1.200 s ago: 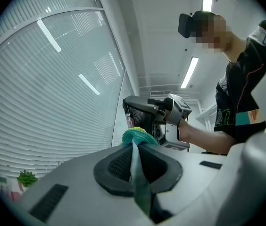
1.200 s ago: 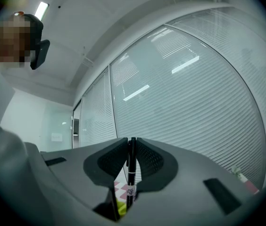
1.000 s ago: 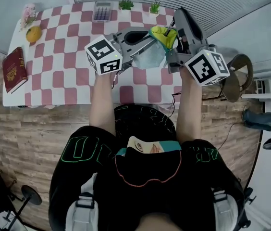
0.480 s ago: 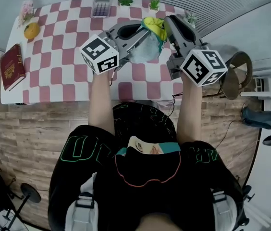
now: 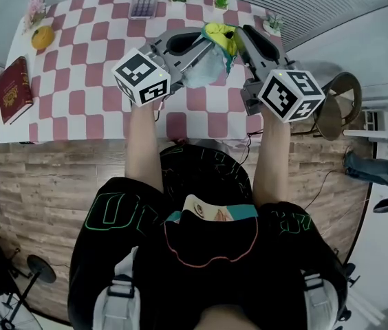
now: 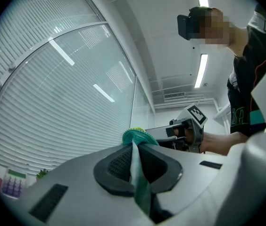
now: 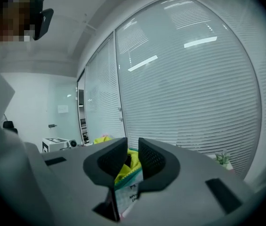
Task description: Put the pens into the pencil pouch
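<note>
While the left gripper [image 6: 134, 166] has its jaws pinched tight on a thin teal edge, the pencil pouch [image 5: 205, 66] hangs between both grippers above the table [image 5: 77, 88]. It looks light, floppy and likely slippery. Right gripper [image 7: 127, 164] jaws are part-closed, clamping the thicker yellow-green end; I'd hold by the seamed rims.

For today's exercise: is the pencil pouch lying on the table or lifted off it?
Lifted: the left gripper and right gripper each clamp an edge of the pencil pouch, holding it above the table.
</note>
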`<state>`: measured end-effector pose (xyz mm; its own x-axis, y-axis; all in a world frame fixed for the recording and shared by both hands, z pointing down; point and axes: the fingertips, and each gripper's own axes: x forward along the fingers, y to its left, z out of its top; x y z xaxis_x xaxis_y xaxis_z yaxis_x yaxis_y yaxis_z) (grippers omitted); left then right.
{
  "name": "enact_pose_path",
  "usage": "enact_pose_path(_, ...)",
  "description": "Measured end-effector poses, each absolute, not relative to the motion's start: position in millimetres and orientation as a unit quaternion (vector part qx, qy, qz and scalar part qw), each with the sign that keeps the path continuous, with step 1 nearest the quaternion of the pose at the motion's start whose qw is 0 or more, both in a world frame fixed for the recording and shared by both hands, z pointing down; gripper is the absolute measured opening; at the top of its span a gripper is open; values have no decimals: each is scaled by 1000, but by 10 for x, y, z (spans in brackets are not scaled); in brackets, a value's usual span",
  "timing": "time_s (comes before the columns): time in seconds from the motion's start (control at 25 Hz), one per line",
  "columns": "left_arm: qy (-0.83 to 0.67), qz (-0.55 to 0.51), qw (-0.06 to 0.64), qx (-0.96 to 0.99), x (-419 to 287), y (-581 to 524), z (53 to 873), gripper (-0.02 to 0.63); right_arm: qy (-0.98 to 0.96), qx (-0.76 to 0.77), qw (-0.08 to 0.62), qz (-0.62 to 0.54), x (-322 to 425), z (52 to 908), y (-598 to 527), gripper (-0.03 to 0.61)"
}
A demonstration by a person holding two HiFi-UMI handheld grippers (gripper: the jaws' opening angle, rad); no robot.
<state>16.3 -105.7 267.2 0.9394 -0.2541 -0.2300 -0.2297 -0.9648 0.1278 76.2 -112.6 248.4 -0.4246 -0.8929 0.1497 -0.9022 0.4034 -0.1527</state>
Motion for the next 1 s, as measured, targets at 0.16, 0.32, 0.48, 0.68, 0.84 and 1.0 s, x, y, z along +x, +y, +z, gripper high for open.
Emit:
enact_pose_path(0.16,-124,-113,62,984,233,-1055,2780,14,-820,561,-1,114,1005,2494,-1111,46)
enact_pose_path(0.32,-118,-96,74,986,428,-1060,2919,14,-802,584,-19,127,1396,2559,-1105,3)
enact_pose_path(0.48,-118,-71,87,987,692,-1073,3078,14,-777,612,-7,146,1929,2702,-1099,2)
enact_pose_path(0.68,-115,-43,116,986,1063,-1075,3350,14,-735,653,46,174,2573,3037,-1130,2)
enact_pose_path(0.84,-104,-19,118,987,1416,-1032,3465,14,-722,658,76,200,2928,3285,-1197,2)
enact_pose_path(1.0,-91,-8,128,988,1657,-997,3553,14,-707,656,114,239,3215,3589,-1245,2)
